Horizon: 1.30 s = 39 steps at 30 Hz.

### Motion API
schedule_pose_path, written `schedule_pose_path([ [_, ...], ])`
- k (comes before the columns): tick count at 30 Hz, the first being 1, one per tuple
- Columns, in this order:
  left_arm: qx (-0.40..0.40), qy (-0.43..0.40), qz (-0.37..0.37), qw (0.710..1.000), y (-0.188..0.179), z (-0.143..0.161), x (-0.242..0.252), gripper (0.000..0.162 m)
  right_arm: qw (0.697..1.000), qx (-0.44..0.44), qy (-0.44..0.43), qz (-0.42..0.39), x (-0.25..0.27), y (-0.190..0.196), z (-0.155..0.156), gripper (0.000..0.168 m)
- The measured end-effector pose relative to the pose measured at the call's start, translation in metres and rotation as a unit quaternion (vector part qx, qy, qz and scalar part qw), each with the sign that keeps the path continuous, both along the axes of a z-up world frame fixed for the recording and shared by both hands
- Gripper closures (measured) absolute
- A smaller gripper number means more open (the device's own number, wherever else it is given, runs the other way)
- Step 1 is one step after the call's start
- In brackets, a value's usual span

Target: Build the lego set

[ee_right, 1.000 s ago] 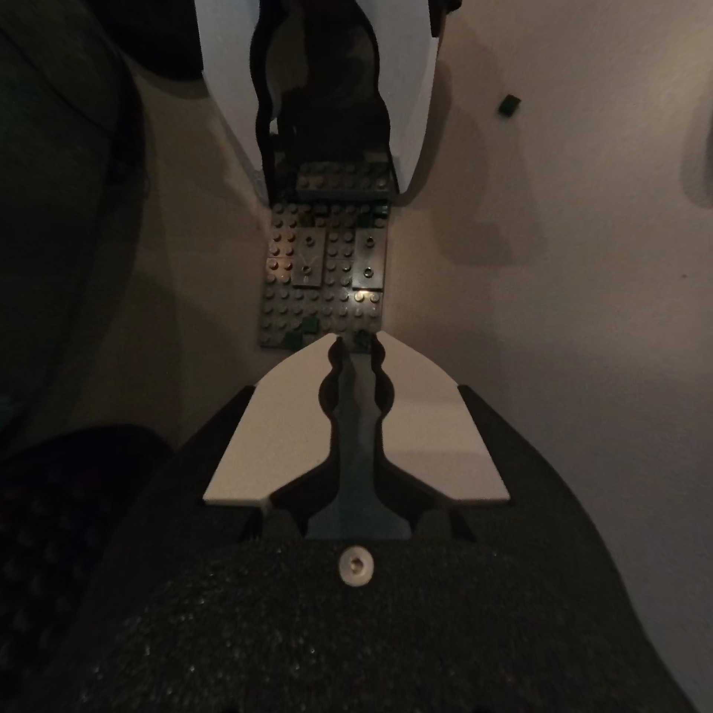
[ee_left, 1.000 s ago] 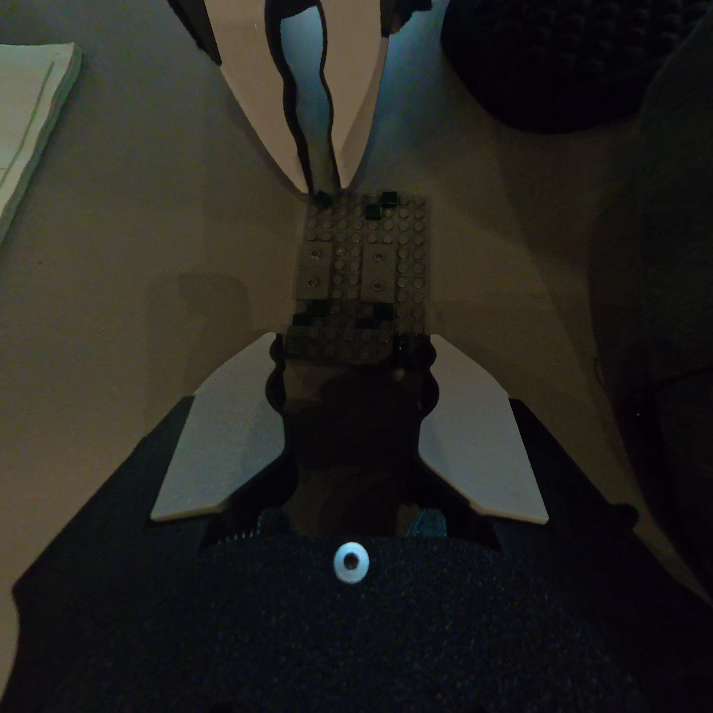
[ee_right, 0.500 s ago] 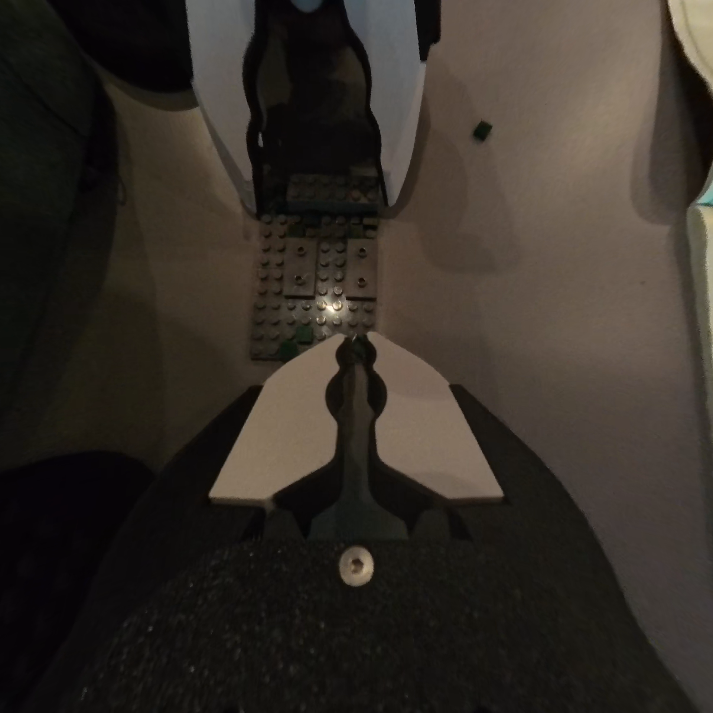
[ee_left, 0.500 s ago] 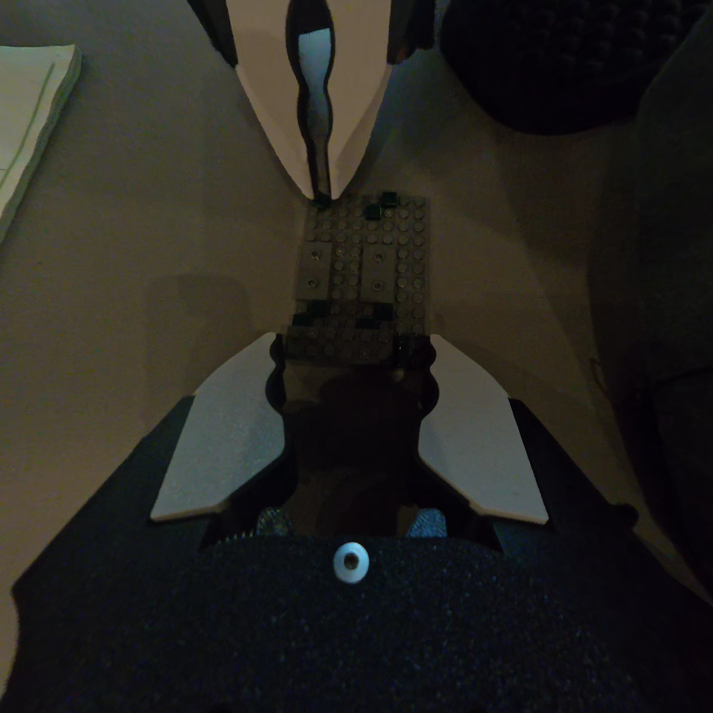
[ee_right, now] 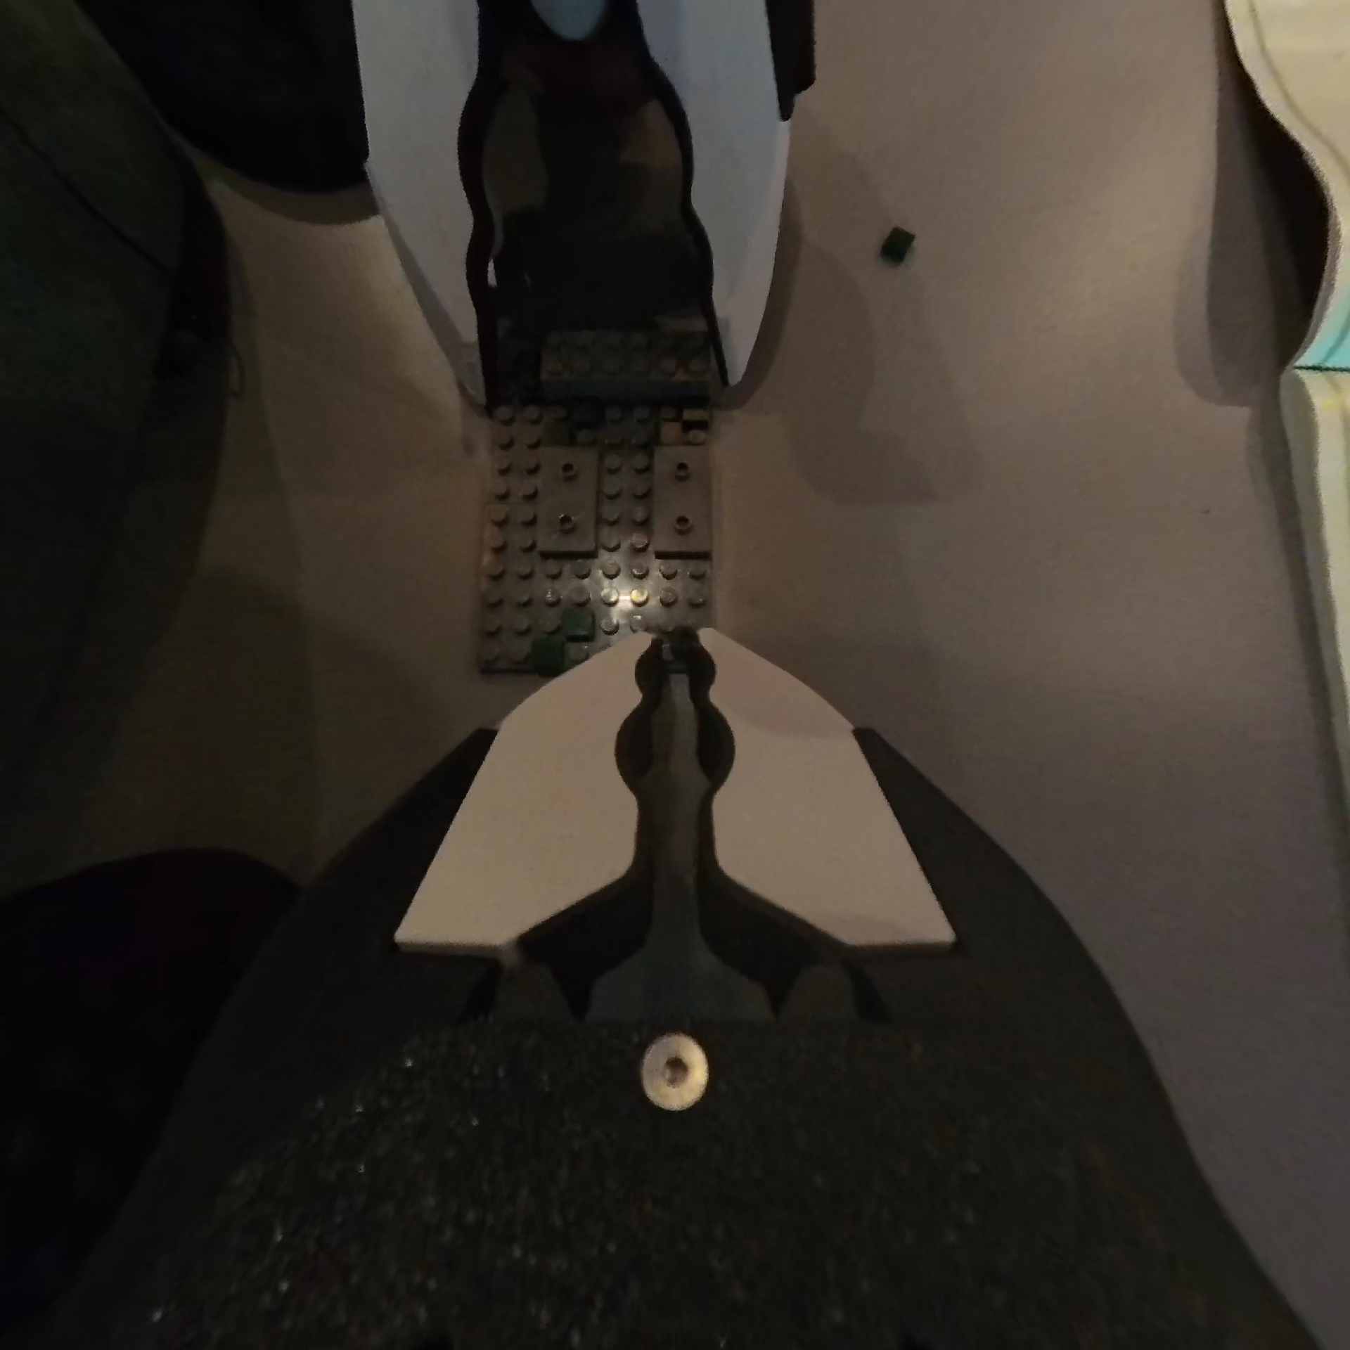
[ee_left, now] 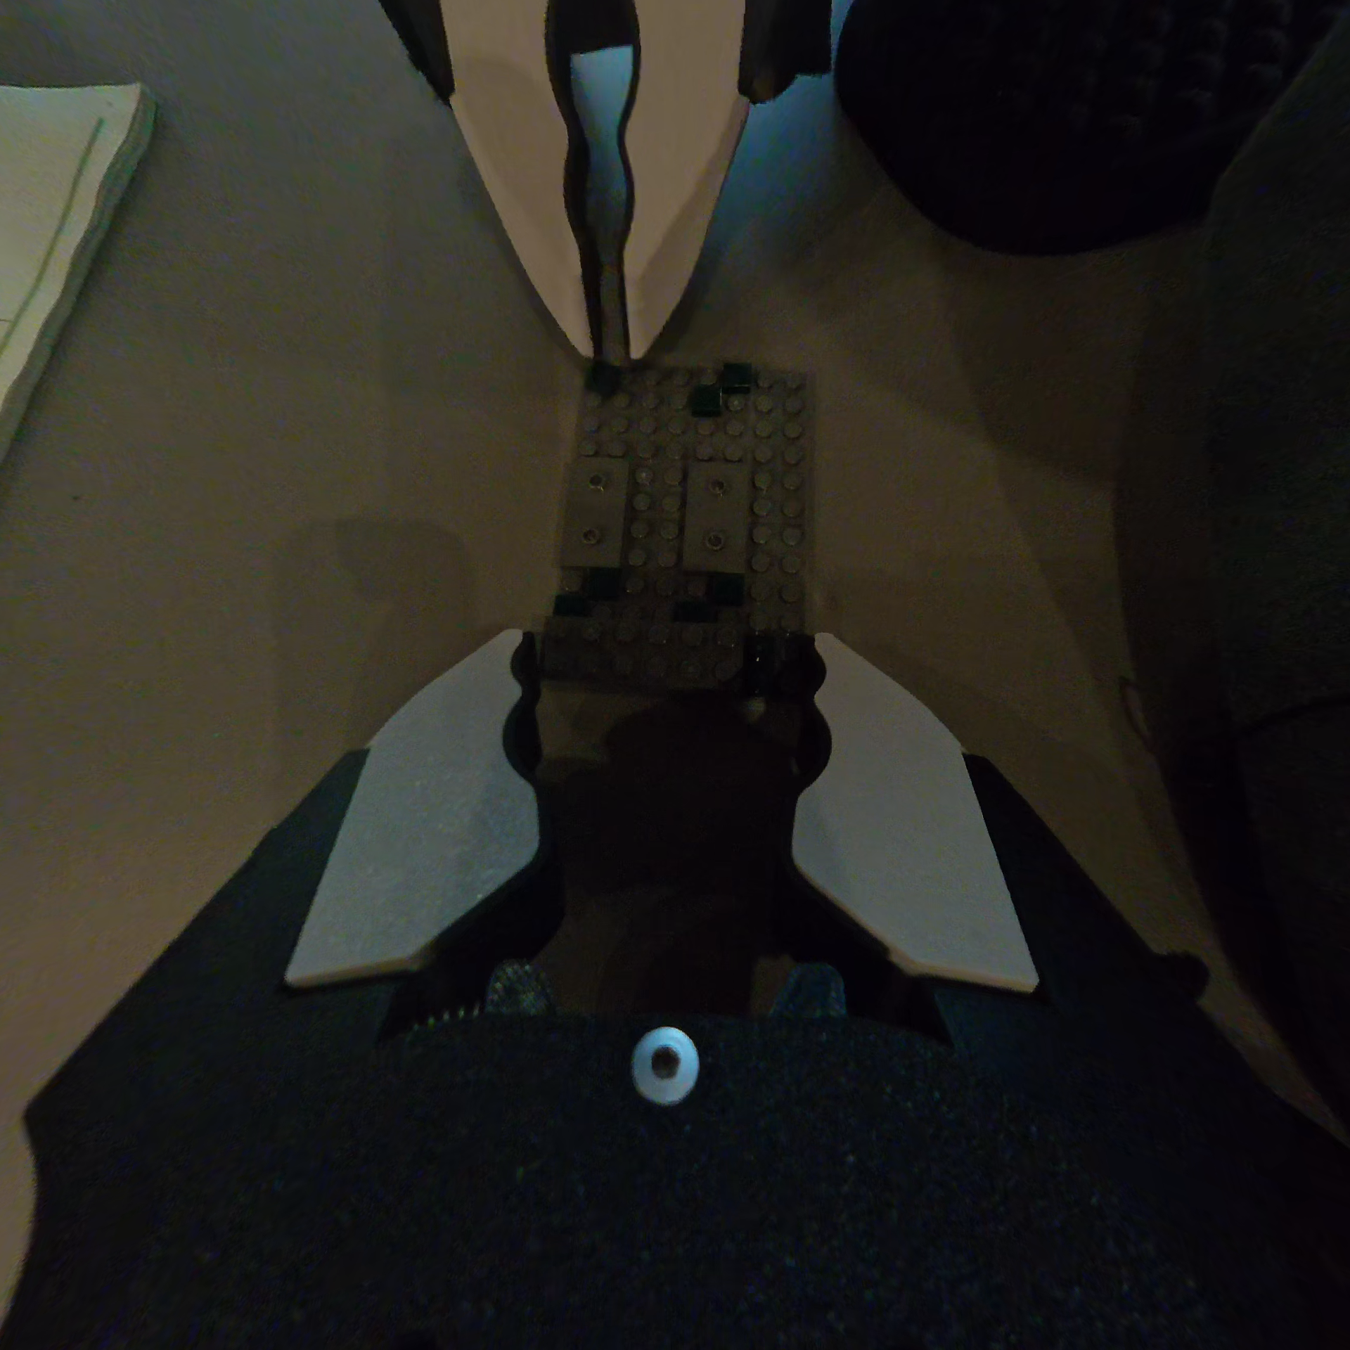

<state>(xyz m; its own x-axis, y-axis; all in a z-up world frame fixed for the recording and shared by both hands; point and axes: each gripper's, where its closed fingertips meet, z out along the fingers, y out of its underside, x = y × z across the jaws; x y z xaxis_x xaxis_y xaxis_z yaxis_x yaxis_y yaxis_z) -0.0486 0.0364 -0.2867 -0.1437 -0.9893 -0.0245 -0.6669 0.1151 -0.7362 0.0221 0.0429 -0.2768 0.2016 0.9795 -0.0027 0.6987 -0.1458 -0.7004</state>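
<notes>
the grey baseplate (ee_left: 687,504) lies flat on the surface (ee_left: 292,438), bearing two smooth tiles and few green studs: early stage. left gripper (ee_left: 668,657) clamps its near end; right gripper (ee_right: 676,643) pinches a green piece (ee_left: 603,376) at the far corner. one loose green piece (ee_right: 897,243) waits beside the baseplate.

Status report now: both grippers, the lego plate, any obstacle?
Left gripper shut on grey lego plate. Right gripper shut on small green piece at far corner. Loose green piece aside; nothing blocking.
</notes>
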Motion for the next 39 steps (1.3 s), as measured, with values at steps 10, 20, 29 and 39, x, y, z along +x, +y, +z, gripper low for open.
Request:
schedule_pose_path([
  [10,0.0,-0.001,0.0,1.0,0.0,0.0,0.0,0.093,1.0,0.012,0.002,0.016,-0.003,0.002,-0.005,0.16],
  [20,-0.001,-0.001,-0.001,1.0,0.0,0.0,0.0,0.093,0.983,-0.172,0.059,-0.031,-0.004,-0.009,0.01,0.161],
  [29,-0.001,-0.003,-0.003,1.0,0.0,0.0,-0.001,0.093,0.99,-0.128,0.027,-0.053,0.001,0.009,0.0,0.146],
  [39,-0.001,-0.004,-0.004,1.0,0.0,0.0,-0.001,0.093,0.999,-0.047,-0.002,0.001,0.018,-0.013,0.005,0.154],
])
